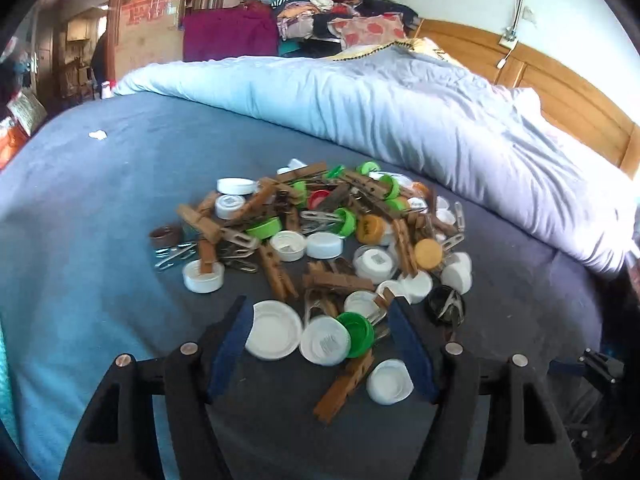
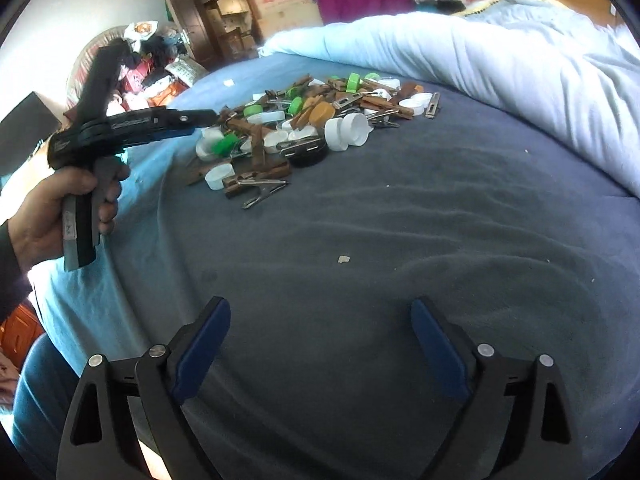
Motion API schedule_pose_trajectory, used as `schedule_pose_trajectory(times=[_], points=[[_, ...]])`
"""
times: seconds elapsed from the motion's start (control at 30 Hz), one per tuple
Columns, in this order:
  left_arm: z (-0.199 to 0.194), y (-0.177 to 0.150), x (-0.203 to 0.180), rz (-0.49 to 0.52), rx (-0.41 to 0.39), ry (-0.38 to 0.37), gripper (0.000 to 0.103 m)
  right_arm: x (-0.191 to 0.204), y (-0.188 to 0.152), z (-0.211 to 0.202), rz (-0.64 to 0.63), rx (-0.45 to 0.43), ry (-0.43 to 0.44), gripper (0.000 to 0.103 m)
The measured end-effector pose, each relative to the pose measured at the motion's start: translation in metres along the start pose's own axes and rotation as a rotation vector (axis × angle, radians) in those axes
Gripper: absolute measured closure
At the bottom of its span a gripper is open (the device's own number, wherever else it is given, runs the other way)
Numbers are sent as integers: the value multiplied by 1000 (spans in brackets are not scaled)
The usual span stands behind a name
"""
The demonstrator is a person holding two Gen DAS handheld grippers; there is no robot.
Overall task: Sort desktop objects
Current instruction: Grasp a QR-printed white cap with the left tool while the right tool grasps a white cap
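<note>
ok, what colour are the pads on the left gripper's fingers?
Dark blue pads on black fingers, clearest in the left wrist view.

A dark blue bed sheet (image 2: pixel 400 220) carries a heap of caps and clothespins (image 1: pixel 320 240), beside a rumpled quilt (image 1: pixel 400 120).

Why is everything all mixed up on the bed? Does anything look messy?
Yes. Bottle caps and wooden clothespins lie jumbled in one heap on the blue blanket, some caps upside down, pegs crossed over each other. Nothing looks broken.

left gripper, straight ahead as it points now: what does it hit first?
Likely the white plastic bottle cap and green cap between the left gripper's open fingers, at the pile's near edge; depth is uncertain.
</note>
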State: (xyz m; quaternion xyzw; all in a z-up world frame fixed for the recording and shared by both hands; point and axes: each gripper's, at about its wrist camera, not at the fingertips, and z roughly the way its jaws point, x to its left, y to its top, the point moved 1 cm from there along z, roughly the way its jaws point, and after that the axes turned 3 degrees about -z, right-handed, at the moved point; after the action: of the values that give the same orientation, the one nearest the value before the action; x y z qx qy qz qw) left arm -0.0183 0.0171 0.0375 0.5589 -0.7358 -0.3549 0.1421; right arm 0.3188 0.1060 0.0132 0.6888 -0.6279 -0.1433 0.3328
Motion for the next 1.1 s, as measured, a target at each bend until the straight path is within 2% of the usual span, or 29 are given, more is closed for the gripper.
schedule_pose_trajectory(times=[0.3, 0.43, 0.53, 0.6, 0.7, 0.77, 0.87, 1.1], points=[[-1, -17, 11, -11, 40, 86, 32, 5, 0, 2, -28, 1, -18, 4], [4, -28, 3, -9, 85, 37, 32, 7, 0, 4, -40, 5, -24, 1], [8, -33, -7, 21, 89, 10, 32, 11, -1, 8, -60, 10, -39, 0], [10, -36, -18, 48, 93, -53, 31, 11, -1, 9, -67, 11, -47, 0], [7, -46, -44, 138, 157, -251, 31, 10, -1, 10, -64, 10, -43, 0], [1, -49, -47, 133, 160, -287, 31, 10, -1, 9, -61, 8, -41, 0], [-6, -51, -35, 66, 141, -253, 31, 10, 0, 9, -57, 5, -37, 0], [-18, -46, -19, 14, 71, -119, 31, 10, 0, 10, -55, 3, -39, 0]])
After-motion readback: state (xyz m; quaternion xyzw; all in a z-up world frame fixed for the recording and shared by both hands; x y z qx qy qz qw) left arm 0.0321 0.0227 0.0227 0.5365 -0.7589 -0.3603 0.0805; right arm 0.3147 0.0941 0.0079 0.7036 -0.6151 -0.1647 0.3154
